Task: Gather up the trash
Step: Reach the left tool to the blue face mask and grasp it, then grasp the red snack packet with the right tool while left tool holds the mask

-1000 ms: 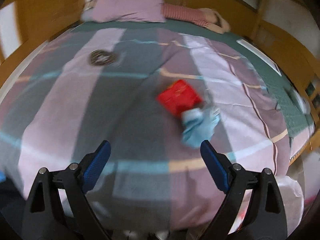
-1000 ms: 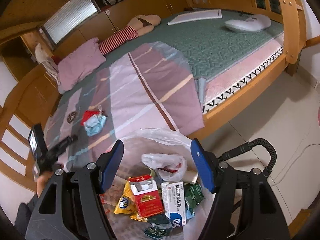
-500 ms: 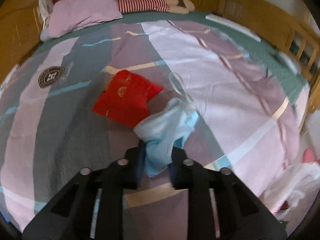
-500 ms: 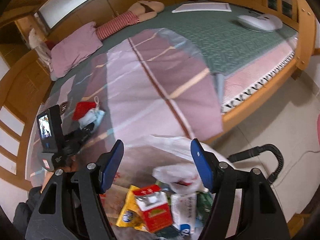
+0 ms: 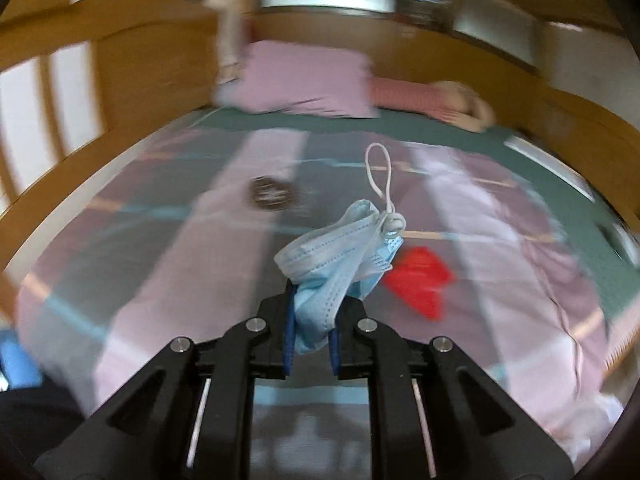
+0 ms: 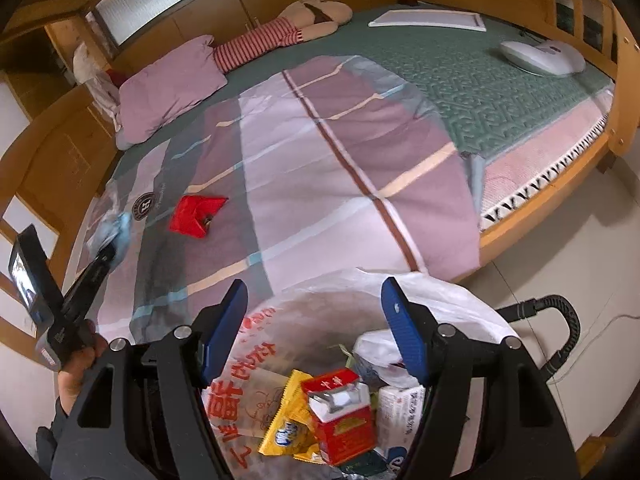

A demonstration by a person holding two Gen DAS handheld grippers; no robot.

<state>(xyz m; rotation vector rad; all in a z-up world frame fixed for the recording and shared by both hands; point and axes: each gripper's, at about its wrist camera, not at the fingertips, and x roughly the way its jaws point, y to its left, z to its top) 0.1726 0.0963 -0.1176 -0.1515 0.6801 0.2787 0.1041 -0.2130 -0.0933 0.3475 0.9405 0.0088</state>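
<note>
Above the striped quilt on the bed, the left hand-held gripper is clamped on a crumpled blue face mask, lifted clear of the red packet lying beside it. Over the trash bag, the right hand-held gripper hangs with jaws apart, holding nothing.

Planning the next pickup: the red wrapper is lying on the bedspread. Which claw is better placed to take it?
Right. The right claw is open and empty, hovering over the trash bag. The left claw is shut on the blue face mask, so it cannot grip the red wrapper until it drops that.
</note>
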